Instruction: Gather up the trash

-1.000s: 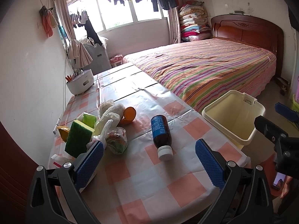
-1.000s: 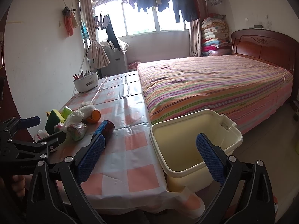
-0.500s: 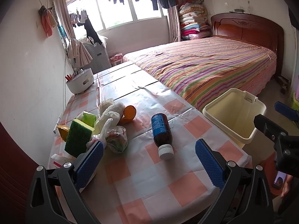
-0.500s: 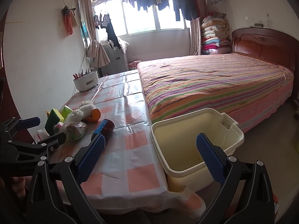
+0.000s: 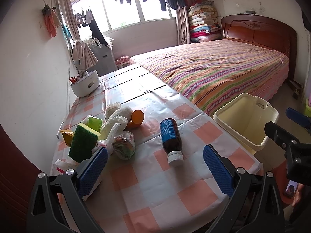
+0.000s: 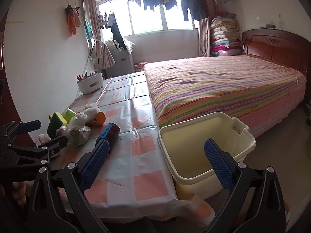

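Observation:
A brown bottle (image 5: 172, 138) with a blue label and white cap lies on the checked table (image 5: 147, 184), just ahead of my open, empty left gripper (image 5: 155, 171). Left of it sit a clear bag of scraps (image 5: 123, 145), a green-yellow sponge (image 5: 83, 142), white crumpled bags (image 5: 116, 116) and an orange peel (image 5: 136, 117). A cream bin (image 5: 245, 125) stands empty off the table's right edge. My right gripper (image 6: 156, 162) is open and empty, held over the table corner and the bin (image 6: 204, 147). The bottle (image 6: 112, 130) is partly hidden behind its left finger.
A white holder with pencils (image 5: 85, 85) stands far back on the table by the wall. A striped bed (image 5: 213, 68) runs along the table's right side behind the bin. A small white box (image 5: 60, 168) lies at the table's near left edge.
Almost nothing has moved. The views have shifted very slightly; both grippers stay open and empty.

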Demonstrator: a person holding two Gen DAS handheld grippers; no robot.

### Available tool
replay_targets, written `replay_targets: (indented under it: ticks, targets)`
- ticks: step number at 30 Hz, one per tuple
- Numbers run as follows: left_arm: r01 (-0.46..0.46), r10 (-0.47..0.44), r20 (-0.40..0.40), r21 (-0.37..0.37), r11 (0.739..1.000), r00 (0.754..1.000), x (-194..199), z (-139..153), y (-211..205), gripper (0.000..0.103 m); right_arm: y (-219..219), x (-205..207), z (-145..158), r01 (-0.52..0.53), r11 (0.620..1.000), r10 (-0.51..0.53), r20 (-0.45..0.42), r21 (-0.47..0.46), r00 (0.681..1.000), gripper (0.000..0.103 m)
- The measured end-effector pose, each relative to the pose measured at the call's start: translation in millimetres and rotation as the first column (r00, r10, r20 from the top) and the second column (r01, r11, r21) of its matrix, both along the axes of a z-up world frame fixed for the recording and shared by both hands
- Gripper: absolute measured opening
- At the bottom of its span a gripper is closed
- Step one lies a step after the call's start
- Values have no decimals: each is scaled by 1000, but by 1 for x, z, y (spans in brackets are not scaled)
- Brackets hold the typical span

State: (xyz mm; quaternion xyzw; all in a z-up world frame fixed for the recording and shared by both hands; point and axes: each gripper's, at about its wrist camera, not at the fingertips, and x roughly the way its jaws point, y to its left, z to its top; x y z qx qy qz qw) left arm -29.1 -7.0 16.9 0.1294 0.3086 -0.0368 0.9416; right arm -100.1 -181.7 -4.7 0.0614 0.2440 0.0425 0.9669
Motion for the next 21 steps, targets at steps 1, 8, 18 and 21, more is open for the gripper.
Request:
replay_targets:
  ticks: [1, 8, 18, 21]
  targets:
    - [-1, 1, 0, -1, 1000, 1000, 0, 0, 1, 96, 1, 0, 0, -2, 1000, 2, 0, -1, 1000, 97]
    - [-11, 11, 4, -10, 1000, 1000, 0, 1, 4, 96, 5, 0, 2, -8, 999, 10, 52, -31, 999, 97]
    - [-18, 18, 8, -9, 1000, 1000, 1, -1, 7, 96, 4, 1, 1, -3, 1000, 4, 38, -29, 999, 97]
    - [-21, 21, 10, -8, 1000, 1000, 1, -1, 8, 96, 3, 2, 0, 0, 999, 1, 22, -33, 1000, 97]
